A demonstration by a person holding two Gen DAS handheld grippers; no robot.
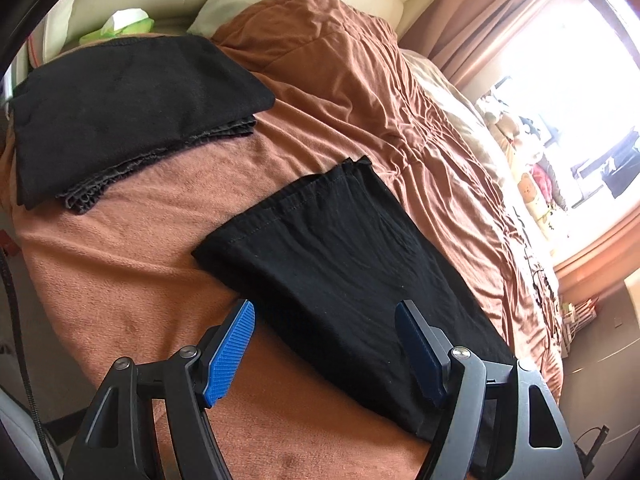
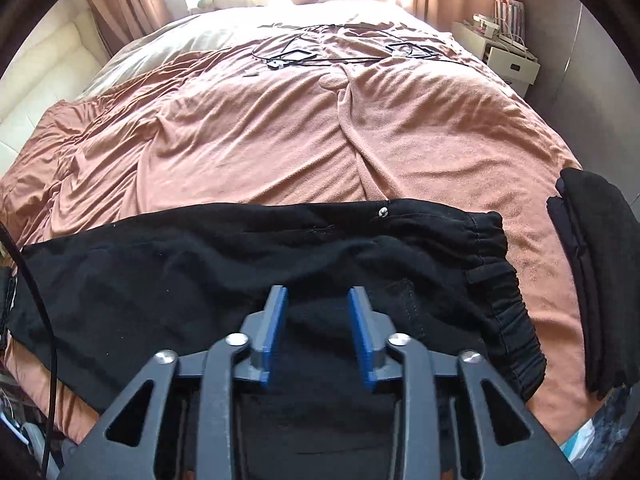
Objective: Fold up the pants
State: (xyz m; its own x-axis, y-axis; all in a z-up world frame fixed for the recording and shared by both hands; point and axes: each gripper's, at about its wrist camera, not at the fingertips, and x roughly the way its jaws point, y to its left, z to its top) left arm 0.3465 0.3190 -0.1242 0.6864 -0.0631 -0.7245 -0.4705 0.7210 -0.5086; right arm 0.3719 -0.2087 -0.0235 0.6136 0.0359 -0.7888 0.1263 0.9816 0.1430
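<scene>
On fuzzy brown blanket (image 2: 420, 152), crumpled black pants (image 2: 240, 256).

Brown-blanketed bed (image 2: 280, 128), curtains (image 1: 480, 12), bright window (image 1: 560, 60).

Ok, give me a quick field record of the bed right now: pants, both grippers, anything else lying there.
pants: black pants lying flat across the near edge of the brown blanket; elastic waistband toward the right in the right wrist view
pant leg end: hem flat on the blanket
left gripper: open, above the leg, nothing held
right gripper: open, above the seat area, pads not on cloth
other clothes: folded dark stack beside the pants
far side of bed: cables
</scene>
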